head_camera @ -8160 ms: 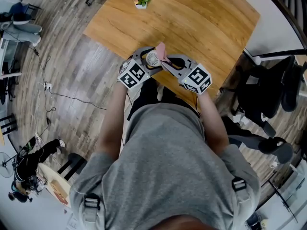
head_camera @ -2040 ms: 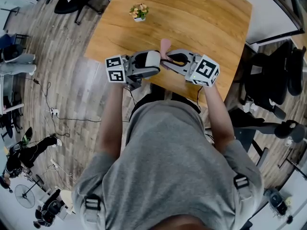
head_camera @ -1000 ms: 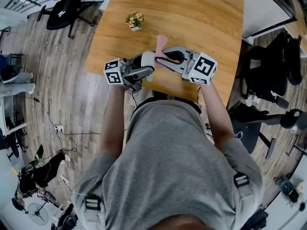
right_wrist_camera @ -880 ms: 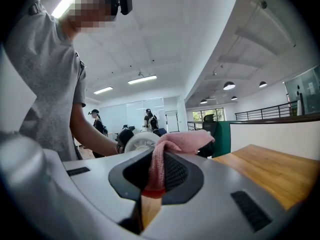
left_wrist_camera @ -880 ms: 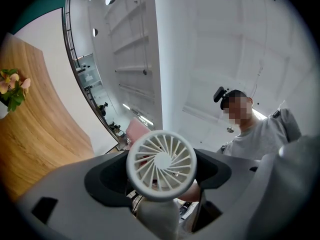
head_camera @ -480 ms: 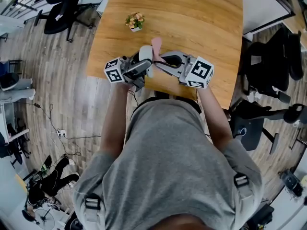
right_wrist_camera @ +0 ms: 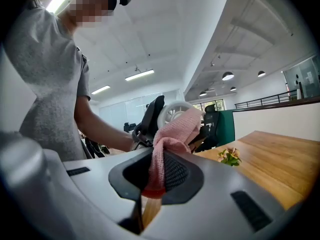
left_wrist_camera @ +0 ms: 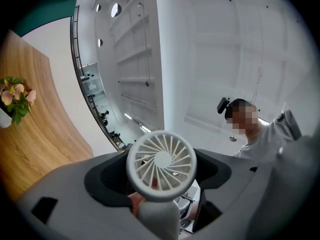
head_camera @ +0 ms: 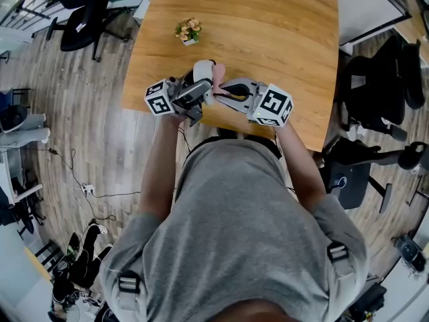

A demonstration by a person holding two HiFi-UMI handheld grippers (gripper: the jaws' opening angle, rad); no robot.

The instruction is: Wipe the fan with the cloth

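Note:
A small white hand fan [left_wrist_camera: 161,165] stands up between the jaws of my left gripper [left_wrist_camera: 157,211], which is shut on its handle; its round grille faces the camera. In the head view the fan [head_camera: 202,72] is over the table's near edge, with the left gripper [head_camera: 191,94] below it. My right gripper [right_wrist_camera: 152,184] is shut on a pink cloth [right_wrist_camera: 170,141], whose free end lies against the rim of the fan [right_wrist_camera: 170,111]. From above, the cloth [head_camera: 216,68] shows just right of the fan head, with the right gripper [head_camera: 228,91] beside it.
The wooden table [head_camera: 281,32] carries a small flower pot [head_camera: 188,30] at its far left, also seen as the flower pot [left_wrist_camera: 12,101] and the flower pot [right_wrist_camera: 229,156]. Black office chairs [head_camera: 382,59] stand to the right, and another chair [head_camera: 77,12] to the left. Cables lie on the floor.
The right gripper has come down and to the left, bringing the cloth from above the fan to its side. The left gripper has shifted the fan slightly farther over the table.

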